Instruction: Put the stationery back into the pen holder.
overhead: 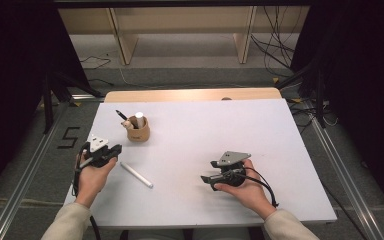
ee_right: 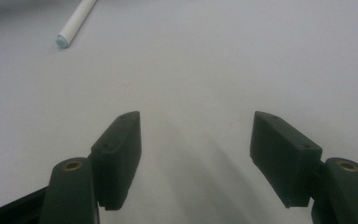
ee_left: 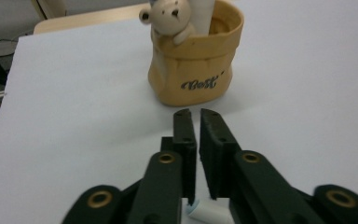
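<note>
Here's the left gripper (overhead: 114,149), low over the near-left of the white table (overhead: 220,130), and its jaws are pinched almost together with only a sliver of daylight between them and nothing caught in there. In the left gripper view (ee_left: 197,114) the tips point straight at the tan pen holder (ee_left: 196,70) with the little bear (ee_left: 170,18) hanging over its rim. The white pen (overhead: 136,175) lies flat on the table just right of that gripper. Its pale blue end (ee_left: 207,212) peeks out underneath the jaws near their base, so the pen sits below the grip, not in it. My read is that these closed jaws have no hold on the pen, and a pickup would need them opened and lowered around the barrel. The holder (overhead: 139,132) stands upright beyond, already carrying a white stick (overhead: 139,119) and a dark pen (overhead: 121,115), a likely home for this one. Over on the right, the right gripper (overhead: 207,171) rests in the hand, jaws spread wide and empty (ee_right: 196,121), well apart from the pen (ee_right: 77,21), seemingly keeping out of the way.
</note>
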Demonstrator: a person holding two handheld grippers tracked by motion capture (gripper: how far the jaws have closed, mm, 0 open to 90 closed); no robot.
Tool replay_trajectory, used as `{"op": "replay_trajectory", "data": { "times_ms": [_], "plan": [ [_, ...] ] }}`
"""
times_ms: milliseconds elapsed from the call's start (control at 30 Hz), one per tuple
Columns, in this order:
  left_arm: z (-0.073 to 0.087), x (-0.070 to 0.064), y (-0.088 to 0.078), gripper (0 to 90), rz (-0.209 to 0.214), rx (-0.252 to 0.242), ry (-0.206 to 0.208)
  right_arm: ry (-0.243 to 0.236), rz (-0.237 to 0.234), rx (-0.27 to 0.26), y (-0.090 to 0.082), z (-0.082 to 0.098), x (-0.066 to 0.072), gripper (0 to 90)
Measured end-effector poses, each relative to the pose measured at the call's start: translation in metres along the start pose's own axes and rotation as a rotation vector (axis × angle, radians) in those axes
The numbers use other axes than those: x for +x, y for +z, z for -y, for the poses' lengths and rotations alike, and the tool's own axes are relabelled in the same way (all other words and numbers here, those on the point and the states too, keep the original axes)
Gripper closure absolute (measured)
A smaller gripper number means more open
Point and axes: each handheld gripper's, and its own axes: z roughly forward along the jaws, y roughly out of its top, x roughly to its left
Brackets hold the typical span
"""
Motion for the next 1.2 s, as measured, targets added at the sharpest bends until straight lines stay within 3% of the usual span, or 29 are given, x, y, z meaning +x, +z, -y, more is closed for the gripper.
{"op": "replay_trajectory", "data": {
  "times_ms": [467,600,700,867,1200],
  "plan": [
    [0.013,0.01,0.013,89.5,-0.001,0.077,0.021,-0.004,-0.006,0.005,0.001,0.001,0.001,34.5],
    [0.017,0.013,0.018,89.5,0.031,0.091,0.018,-0.008,-0.008,0.011,0.002,0.001,0.001,34.5],
    [0.021,0.016,0.022,89.4,0.049,0.1,0.031,-0.007,-0.009,0.01,0.002,0.001,0.002,34.5],
    [0.024,0.019,0.024,89.5,0.039,0.123,0.045,-0.008,-0.01,0.013,0.002,0.001,0.002,34.5],
    [0.026,0.016,0.027,89.5,0.058,0.131,0.099,-0.007,-0.01,0.013,0.003,0.001,0.001,34.5]
  ]
}}
